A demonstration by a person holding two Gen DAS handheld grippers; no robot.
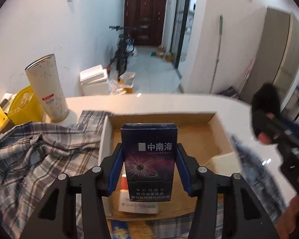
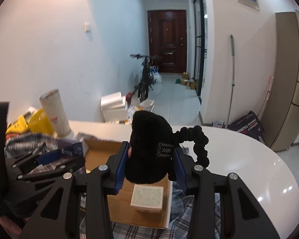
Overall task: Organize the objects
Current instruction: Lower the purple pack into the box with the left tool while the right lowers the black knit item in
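From the left wrist camera, the left tongs (image 1: pixel 149 169) are closed onto a dark blue cigarette pack (image 1: pixel 149 159), their blue pads pressing its two narrow sides. The pack stands upright with its printed front facing the camera, and it is held above a shallow cardboard box (image 1: pixel 213 139) that sits on a white table (image 1: pixel 169 101). Holding it by the sides keeps the pack's bottom free, probably so it can be lowered into the box. Beneath the pack, inside the box near its closest wall, lies a small pale carton (image 1: pixel 137 205). A plaid shirt (image 1: pixel 35 155) is bunched on the table to the left of the box. Near the table's far left corner stand a tall cream tumbler (image 1: pixel 46 85) and a yellow bag (image 1: pixel 24 107). At the right edge, blurred, the other tool carries something black.

From the right wrist camera, the right tongs (image 2: pixel 150 163) are closed around a fuzzy black pouch (image 2: pixel 149 149) with a small woven label; a black cord (image 2: pixel 199 145) loops off its right side. The pouch hangs over the near right part of the same cardboard box (image 2: pixel 101 149), just above a small cream box (image 2: pixel 147 199) resting inside. The left tongs and their pack appear at the left, beside the box's left wall. Both items seem about to go in.
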